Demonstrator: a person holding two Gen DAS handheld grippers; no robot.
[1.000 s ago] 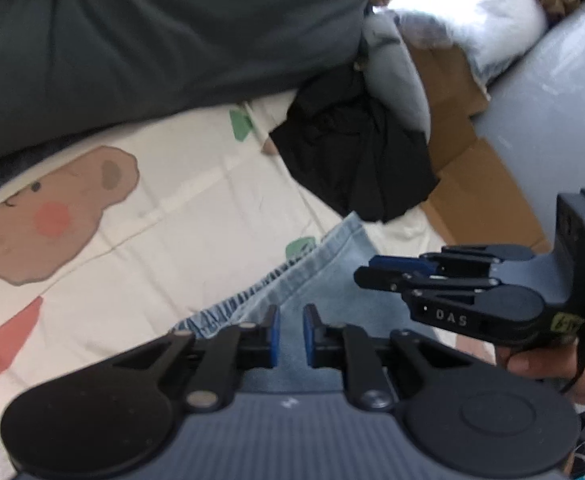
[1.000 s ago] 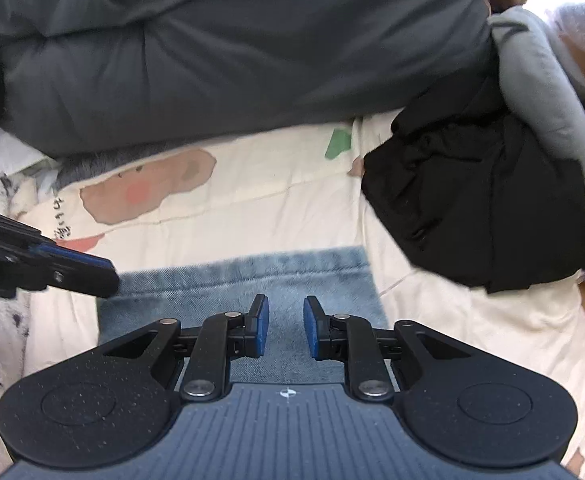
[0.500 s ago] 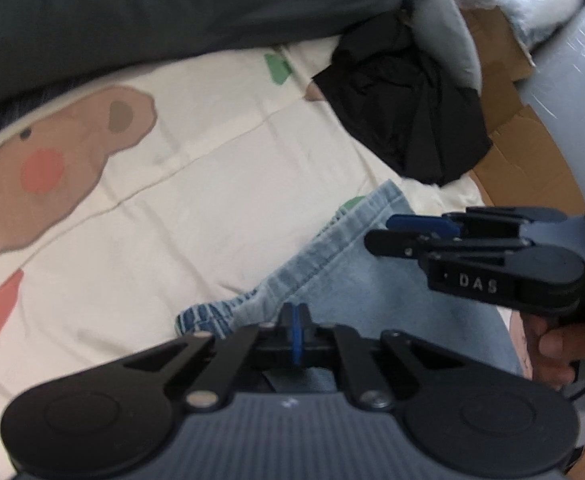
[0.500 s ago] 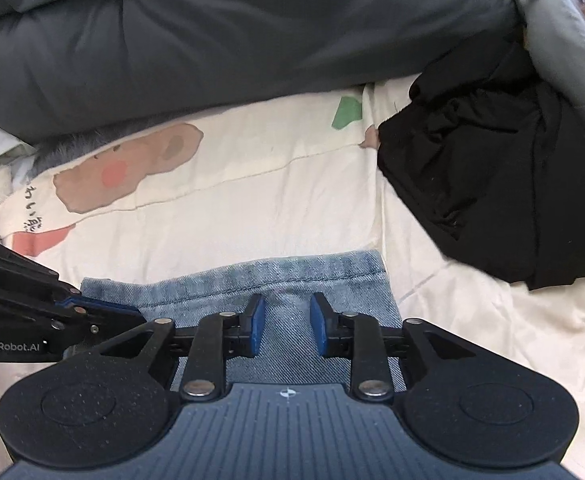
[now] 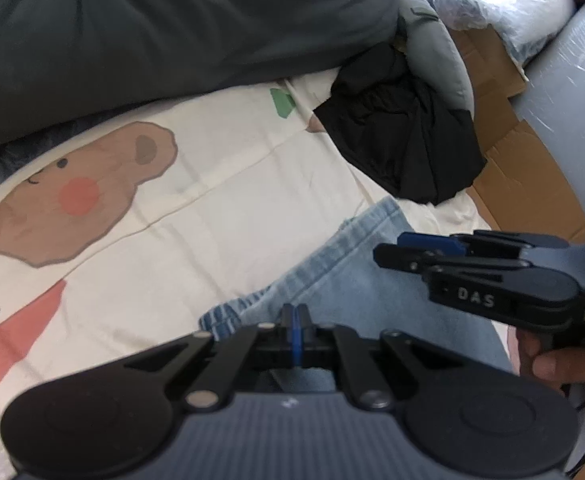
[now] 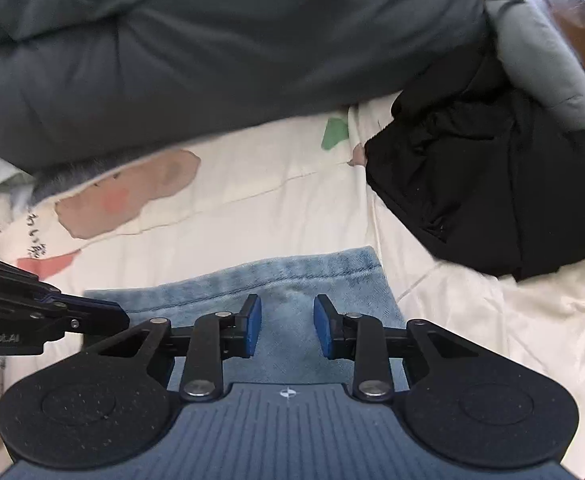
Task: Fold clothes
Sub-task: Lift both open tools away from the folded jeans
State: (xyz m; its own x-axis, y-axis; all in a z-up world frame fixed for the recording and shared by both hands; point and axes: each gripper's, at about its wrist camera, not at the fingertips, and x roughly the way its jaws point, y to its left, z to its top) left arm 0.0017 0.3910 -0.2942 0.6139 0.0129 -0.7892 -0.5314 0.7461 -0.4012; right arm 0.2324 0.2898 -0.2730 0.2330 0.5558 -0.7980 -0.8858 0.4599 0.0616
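Bedding comes first: a dark grey duvet (image 6: 212, 60) heaped behind a cream bear-print sheet (image 5: 212, 208), a black garment (image 6: 492, 192) crumpled at its right side. Pale blue jeans (image 6: 292, 280) lie flat on the sheet, seemingly doubled into a rectangle, though how many folds remain I cannot tell. The left gripper (image 5: 296, 330) has its blue pads pressed together at the denim's edge, whether pinching cloth is unclear; the right gripper (image 6: 286, 328) hovers parted above the jeans.

"DAS" on the right gripper (image 5: 388, 254), partly cut "Robot.AI" on the left gripper (image 6: 120, 318)

Left tongs (image 5: 296, 330) closed since a second ago, on jeans (image 5: 356, 280) edge; right tongs (image 6: 286, 330) widened.
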